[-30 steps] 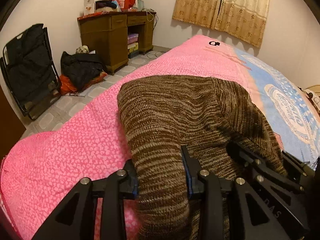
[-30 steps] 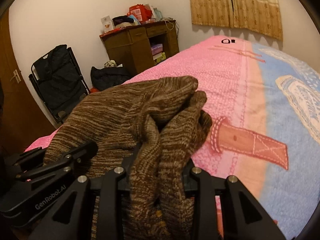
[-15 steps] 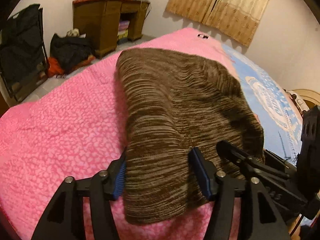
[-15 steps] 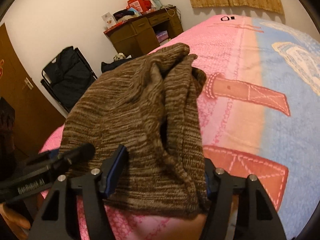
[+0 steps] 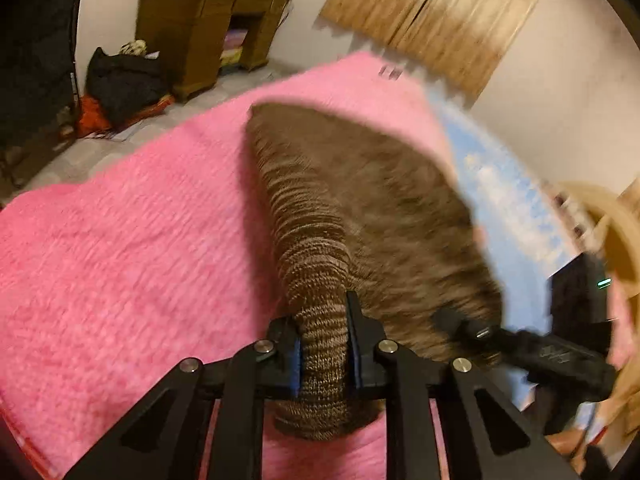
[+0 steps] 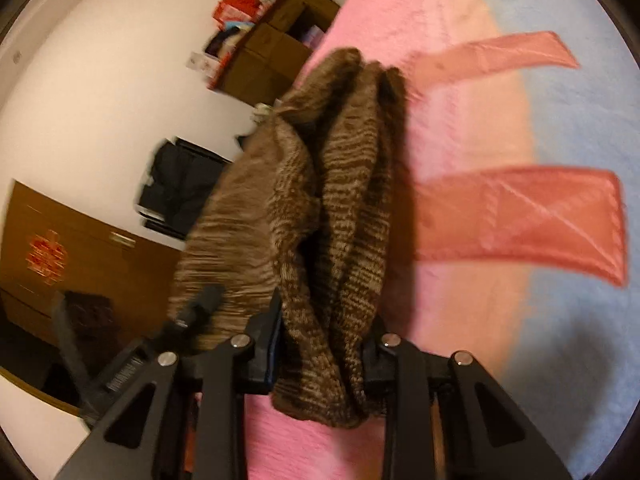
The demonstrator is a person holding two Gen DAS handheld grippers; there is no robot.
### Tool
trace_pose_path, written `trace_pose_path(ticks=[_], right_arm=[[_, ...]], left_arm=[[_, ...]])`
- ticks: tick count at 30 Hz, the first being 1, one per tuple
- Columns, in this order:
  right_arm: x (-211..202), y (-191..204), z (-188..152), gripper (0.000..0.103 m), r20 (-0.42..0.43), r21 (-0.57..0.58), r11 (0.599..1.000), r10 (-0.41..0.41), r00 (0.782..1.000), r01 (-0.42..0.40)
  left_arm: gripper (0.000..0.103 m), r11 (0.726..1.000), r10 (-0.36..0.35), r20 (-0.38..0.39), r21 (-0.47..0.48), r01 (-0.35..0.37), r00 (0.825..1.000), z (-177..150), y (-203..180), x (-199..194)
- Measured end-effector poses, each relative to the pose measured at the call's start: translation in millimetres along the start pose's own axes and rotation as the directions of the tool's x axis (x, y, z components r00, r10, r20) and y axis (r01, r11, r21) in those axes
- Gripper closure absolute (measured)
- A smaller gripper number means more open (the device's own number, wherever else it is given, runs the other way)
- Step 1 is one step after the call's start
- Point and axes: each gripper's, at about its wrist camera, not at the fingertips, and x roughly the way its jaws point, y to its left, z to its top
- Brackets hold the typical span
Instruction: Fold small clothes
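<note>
While my left gripper [image 5: 323,344] and right gripper [image 6: 320,354] both clamp the brown knit [image 5: 360,200], its bunched two-o'clock layers could slip free.

Garment [image 5: 360,200] on bed [image 5: 120,240]

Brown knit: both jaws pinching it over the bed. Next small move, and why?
Probably carry the near edge forward and lay it over the far part. The left gripper and right gripper each clamp a bunched near edge of the brown knit, lifted above the pink bedspread.
</note>
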Motion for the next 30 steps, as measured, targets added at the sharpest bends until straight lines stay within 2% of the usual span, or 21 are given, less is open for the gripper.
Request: trace_pose_path(ticks=[3, 5, 7, 10, 13, 16, 18, 20, 22, 26, 28, 30], right_arm=[[0.6, 1.1, -7.0, 0.074, 0.025, -0.059, 0.998, -0.017, 1.000, 0.018], [-0.7, 10.7, -7.9, 0.073, 0.031, -0.116, 0.991, -0.064, 0.997, 0.067], [-2.8, 17.8, -7.8, 0.069, 0.041, -0.168, 0.979, -0.108, 0.993, 0.114], [-14.2, 23.0, -13.7, 0.055, 0.085, -0.224, 0.955, -0.178, 0.980, 0.193], [-31.4, 20.0, -14.3, 0.053, 0.151, -0.222, 0.941, -0.225, 0.962, 0.255], [-51.8, 28.5, -12.6, 0.062, 0.274, -0.257, 0.904, -0.271, 0.923, 0.342], [-55.7, 39.2, -9.6, 0.070, 0.319, -0.284, 0.889, -0.267, 0.909, 0.361], [-54.0, 52.9, -5.1, 0.072, 0.347, -0.328, 0.865, -0.264, 0.900, 0.380], [-44.4, 65.4, -2.3, 0.075, 0.362, -0.367, 0.841, -0.264, 0.894, 0.397], [-33.2, 76.5, 0.7, 0.076, 0.369, -0.410, 0.821, -0.250, 0.895, 0.398], [-22.6, 80.0, 9.5, 0.076, 0.371, -0.432, 0.799, -0.266, 0.890, 0.419], [-16.7, 80.2, 18.9, 0.076, 0.368, -0.431, 0.795, -0.277, 0.888, 0.427]], left_arm=[[0.078, 0.999, 0.045, 0.027, 0.010, -0.045, 0.999, -9.7, 2.1, 0.4], [0.075, 0.998, 0.065, 0.043, 0.011, -0.065, 0.997, -13.5, 2.2, -4.3], [0.075, 0.995, 0.092, 0.061, 0.028, -0.094, 0.994, -15.5, -1.0, -10.4], [0.075, 0.987, 0.140, 0.091, 0.060, -0.146, 0.986, -13.3, -3.2, -19.6], [0.075, 0.973, 0.194, 0.140, 0.095, -0.209, 0.971, -11.7, -11.2, -28.2], [0.074, 0.960, 0.229, 0.193, 0.119, -0.255, 0.954, -1.0, -19.2, -33.5], [0.074, 0.963, 0.215, 0.200, 0.121, -0.242, 0.956, 4.3, -20.7, -34.2], [0.074, 0.966, 0.200, 0.209, 0.122, -0.229, 0.957, 10.0, -22.7, -34.3], [0.074, 0.966, 0.197, 0.217, 0.125, -0.227, 0.956, 14.3, -26.3, -33.1], [0.074, 0.966, 0.184, 0.234, 0.137, -0.220, 0.955, 24.4, -33.9, -26.9], [0.074, 0.964, 0.186, 0.238, 0.142, -0.223, 0.953, 30.8, -37.3, -21.3], [0.074, 0.964, 0.184, 0.241, 0.144, -0.222, 0.953, 35.7, -40.7, -15.4]])
